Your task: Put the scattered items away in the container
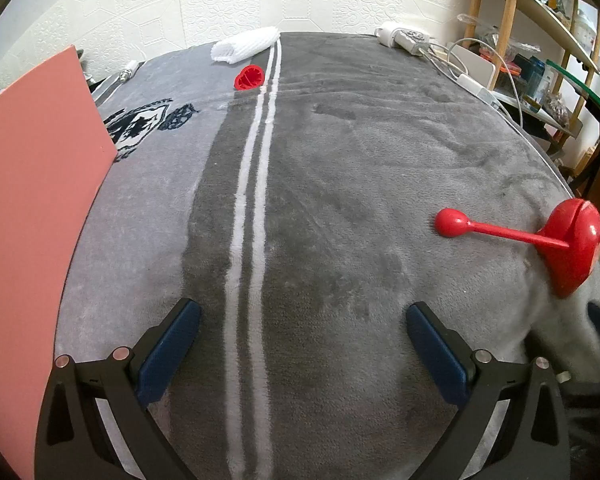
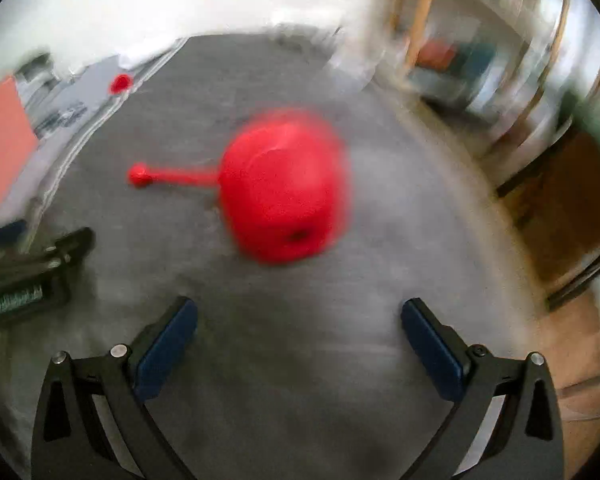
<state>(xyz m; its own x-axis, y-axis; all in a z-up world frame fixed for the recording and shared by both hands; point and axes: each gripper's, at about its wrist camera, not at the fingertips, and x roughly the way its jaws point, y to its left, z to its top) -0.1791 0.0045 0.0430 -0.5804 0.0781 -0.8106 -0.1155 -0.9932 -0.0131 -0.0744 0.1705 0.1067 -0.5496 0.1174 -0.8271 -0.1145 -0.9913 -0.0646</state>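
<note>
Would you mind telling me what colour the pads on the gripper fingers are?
Dark blue pads on black finger frames, sharpest in the left wrist view.

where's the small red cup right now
In the left wrist view, the small red cup lies on its side, far across the grey blanket, just before the white foam roll.

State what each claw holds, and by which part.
Nothing. The left claw and right claw are both open and empty; the red maraca lies ungrasped on the blanket.
</note>
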